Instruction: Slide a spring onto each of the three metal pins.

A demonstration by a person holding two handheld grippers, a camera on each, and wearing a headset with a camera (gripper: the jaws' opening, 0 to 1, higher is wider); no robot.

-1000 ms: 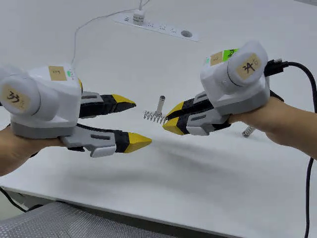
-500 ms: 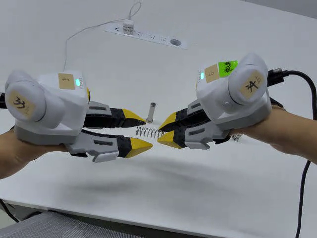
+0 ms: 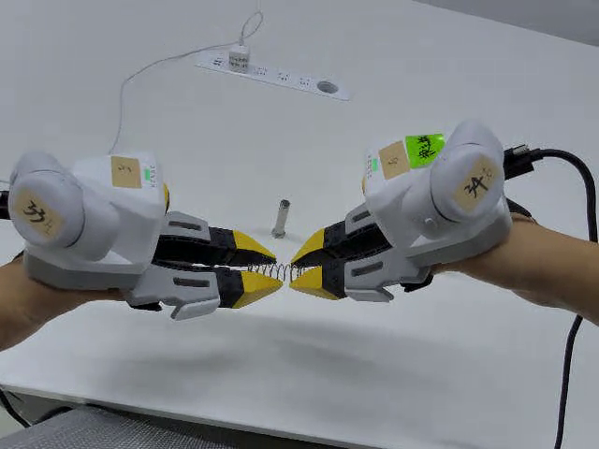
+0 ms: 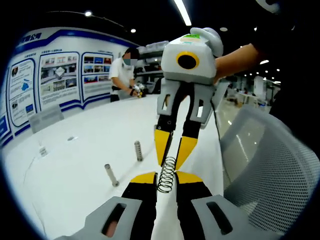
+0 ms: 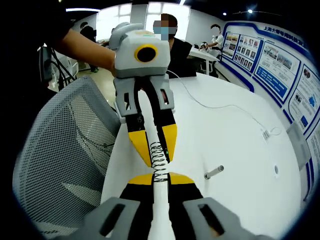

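Head view
- Left gripper (image 3: 274,268): I hold it low over the worktop (image 3: 393,365), close to the front edge. Its jaws are clamped on the left end of the spring (image 3: 284,272).
- Right gripper (image 3: 296,270): it faces the left gripper tip to tip. Its jaws are clamped on the right end of the spring.
- Spring: it lies horizontal between the two sets of yellow tips, clear of the worktop.
- Metal pin (image 3: 281,218): it stands upright and bare toward the middle of the worktop, just beyond the spring and apart from it.
- Power strip (image 3: 281,77): it lies near the far edge, with a white plug seated in it.

Left gripper view
- Own jaws: the yellow pads press the near end of the spring (image 4: 166,175) from both sides.
- Right gripper (image 4: 170,164): its tips pinch the far end.
- Metal pin (image 4: 111,175): it stands upright on the worktop, to the left of my jaws.
- Second post (image 4: 138,150): it stands upright farther along and looks ribbed. I cannot tell whether it carries a spring.
- Mesh chair (image 4: 265,160): it stands beside the worktop edge.

Right gripper view
- Own jaws: they are closed on the near end of the spring (image 5: 158,162).
- Left gripper (image 5: 156,150): its tips hold the far end.
- Metal pin (image 5: 214,172): it sits on the worktop to the right of my jaws, apart from the spring.
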